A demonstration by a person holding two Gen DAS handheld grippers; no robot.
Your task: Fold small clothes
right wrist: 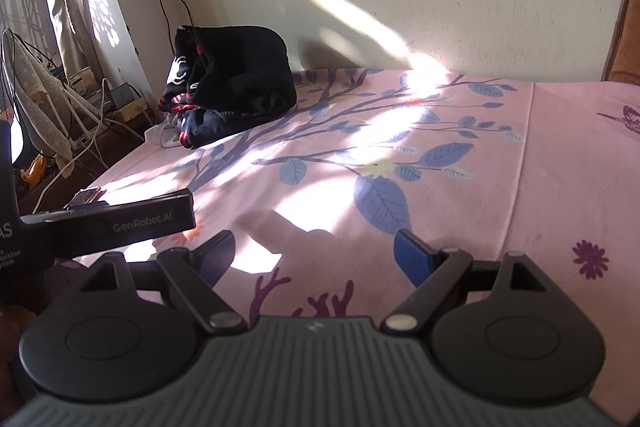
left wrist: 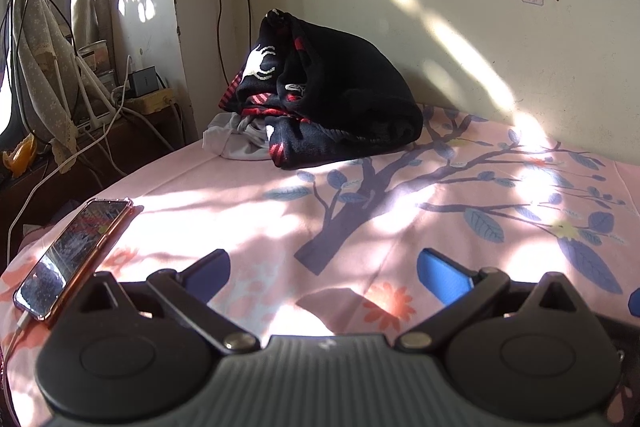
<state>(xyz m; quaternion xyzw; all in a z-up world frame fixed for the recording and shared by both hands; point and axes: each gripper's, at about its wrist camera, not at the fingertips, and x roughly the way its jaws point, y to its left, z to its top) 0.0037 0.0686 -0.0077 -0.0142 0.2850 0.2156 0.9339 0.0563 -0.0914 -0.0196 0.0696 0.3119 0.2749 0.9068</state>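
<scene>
On smooth bedsheet (left wrist: 248, 211), lumpy fleece heap (left wrist: 336, 99).

Black-and-red clothes (left wrist: 328, 95) lie heaped atop a grey garment (left wrist: 236, 143).

The bed (right wrist: 460, 227) lay open and flat across its middle and right, sunlit, with room to pass all the way to the far wall (right wrist: 440, 7). At the far left a heap of dark clothes (right wrist: 236, 83) stood high against that wall, a pale garment (left wrist: 236, 139) tucked under it. A phone (left wrist: 72, 255) lay on the near left edge, and cables (left wrist: 80, 151) cluttered the low stand beyond it.
</scene>
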